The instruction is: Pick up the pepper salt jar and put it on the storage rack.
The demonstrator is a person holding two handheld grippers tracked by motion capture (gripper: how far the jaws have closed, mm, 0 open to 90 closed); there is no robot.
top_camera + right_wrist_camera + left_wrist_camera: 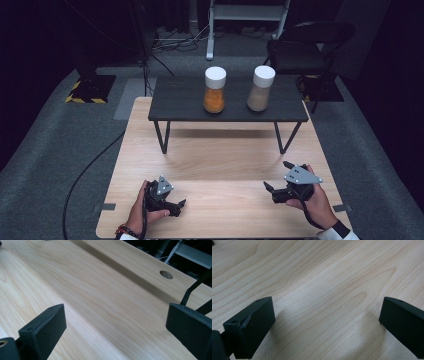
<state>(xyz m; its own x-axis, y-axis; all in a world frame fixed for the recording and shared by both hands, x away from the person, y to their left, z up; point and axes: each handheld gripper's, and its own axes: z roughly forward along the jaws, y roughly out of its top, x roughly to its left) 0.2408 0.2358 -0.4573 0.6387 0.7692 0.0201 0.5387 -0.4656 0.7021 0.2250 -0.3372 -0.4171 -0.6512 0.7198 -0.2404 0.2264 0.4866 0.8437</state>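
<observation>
Inventory by count. Jars with white lids: two, one with orange contents point(214, 90) and one with beige-brown contents point(260, 89). Dark raised shelf point(180, 106): one, carrying both jars. Light wooden tabletop point(220, 160): one. Claws: two, a left claw point(177, 206) and a right claw point(276, 178). Chair point(305, 47): one, behind the tabletop.

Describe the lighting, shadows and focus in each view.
High view: bright wooden table, dark surroundings, a soft shadow under the small black table. Left gripper view: even light, jaws casting soft shadows on the wood. Right gripper view: a dark shadow band crosses the wood; near jaws slightly soft.
</observation>
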